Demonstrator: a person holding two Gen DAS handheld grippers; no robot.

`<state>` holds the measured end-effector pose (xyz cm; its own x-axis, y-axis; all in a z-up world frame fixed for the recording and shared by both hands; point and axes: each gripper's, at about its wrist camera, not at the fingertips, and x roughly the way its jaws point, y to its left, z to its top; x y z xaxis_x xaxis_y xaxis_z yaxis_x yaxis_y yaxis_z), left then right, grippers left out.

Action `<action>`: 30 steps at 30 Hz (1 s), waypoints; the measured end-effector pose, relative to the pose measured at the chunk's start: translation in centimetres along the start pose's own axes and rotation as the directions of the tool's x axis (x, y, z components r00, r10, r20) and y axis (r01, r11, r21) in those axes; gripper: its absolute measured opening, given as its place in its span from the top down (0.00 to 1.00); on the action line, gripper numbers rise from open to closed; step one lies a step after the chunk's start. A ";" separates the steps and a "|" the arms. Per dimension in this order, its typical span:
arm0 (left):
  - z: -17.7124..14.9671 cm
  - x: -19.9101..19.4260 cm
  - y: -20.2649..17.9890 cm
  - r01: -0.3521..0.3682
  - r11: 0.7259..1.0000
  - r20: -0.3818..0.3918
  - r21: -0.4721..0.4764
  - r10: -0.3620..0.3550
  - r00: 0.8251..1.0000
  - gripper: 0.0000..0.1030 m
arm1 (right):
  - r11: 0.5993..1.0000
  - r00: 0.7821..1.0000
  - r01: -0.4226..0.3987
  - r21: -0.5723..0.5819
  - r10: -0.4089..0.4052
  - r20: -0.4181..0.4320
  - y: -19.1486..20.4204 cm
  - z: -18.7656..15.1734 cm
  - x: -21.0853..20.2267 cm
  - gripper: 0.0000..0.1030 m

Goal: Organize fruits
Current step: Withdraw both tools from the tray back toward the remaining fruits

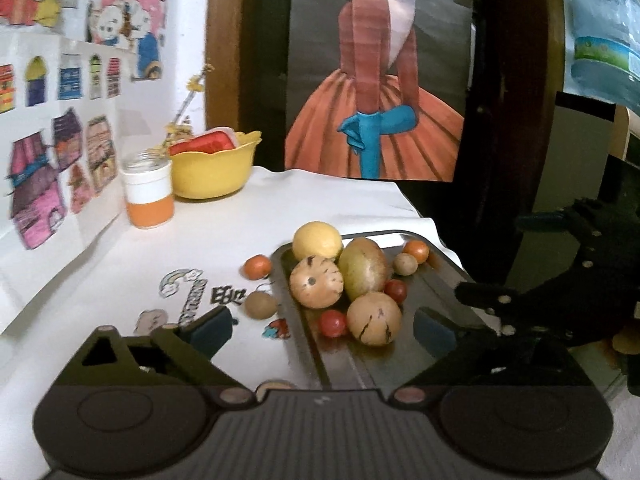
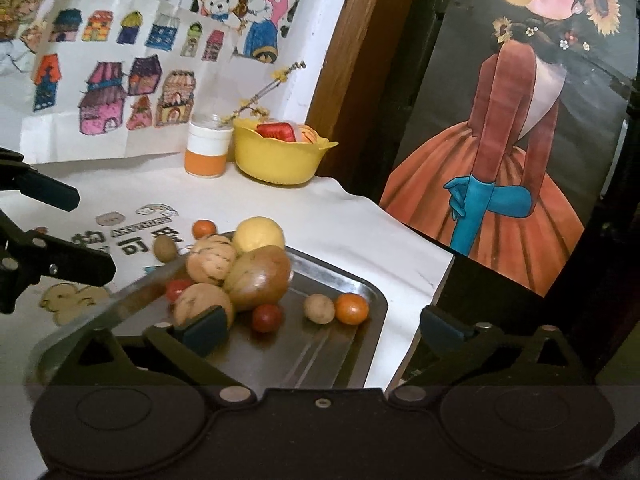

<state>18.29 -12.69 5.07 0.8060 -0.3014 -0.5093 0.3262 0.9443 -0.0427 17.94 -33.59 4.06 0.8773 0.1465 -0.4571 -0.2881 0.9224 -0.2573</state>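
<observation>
Here both claws, left (image 1: 320, 328) and right (image 2: 328, 328), wide open, empty, above fruit tray (image 2: 360, 280).

Right tongs (image 2: 322, 326) held wide open over a metal tray (image 2: 320, 354), fruits (image 2: 240, 272) piled at its far left corner, a small orange fruit (image 2: 351, 308) set apart, left tongs (image 2: 80, 236) seen open at left, yellow bowl (image 2: 280, 160) placed behind on the white-covered desk (image 2: 360, 224).

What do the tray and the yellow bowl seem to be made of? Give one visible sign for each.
Tray: apparently stainless steel with a brushed, shiny finish; it mirrors the fruit and shows pressed grooves.
Yellow bowl: probably plastic, smooth and matte; its colour is uniform and the rim is moulded and wavy.
</observation>
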 end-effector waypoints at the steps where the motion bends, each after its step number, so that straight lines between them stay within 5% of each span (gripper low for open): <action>1: -0.2 -0.6 0.1 -0.003 1.000 0.000 -0.005 0.003 1.000 0.01 | 1.000 1.000 -0.006 -0.002 0.006 0.002 0.4 0.0 -0.5 0.01; 13: -1.8 -6.8 1.5 -0.067 0.998 0.021 -0.020 0.067 0.998 0.00 | 0.999 0.999 -0.044 0.004 0.044 -0.011 4.7 -1.4 -7.0 0.01; 30: -4.9 -11.0 5.7 -0.172 0.981 -0.024 -0.091 0.170 0.985 0.00 | 0.992 0.990 -0.128 0.004 0.128 -0.063 9.8 -2.8 -10.6 0.01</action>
<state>8.80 -3.37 6.20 0.8378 -0.1332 -0.5295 0.1365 0.9901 -0.0330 4.77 -27.11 3.97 0.8070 0.2407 -0.5393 -0.3967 0.8974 -0.1932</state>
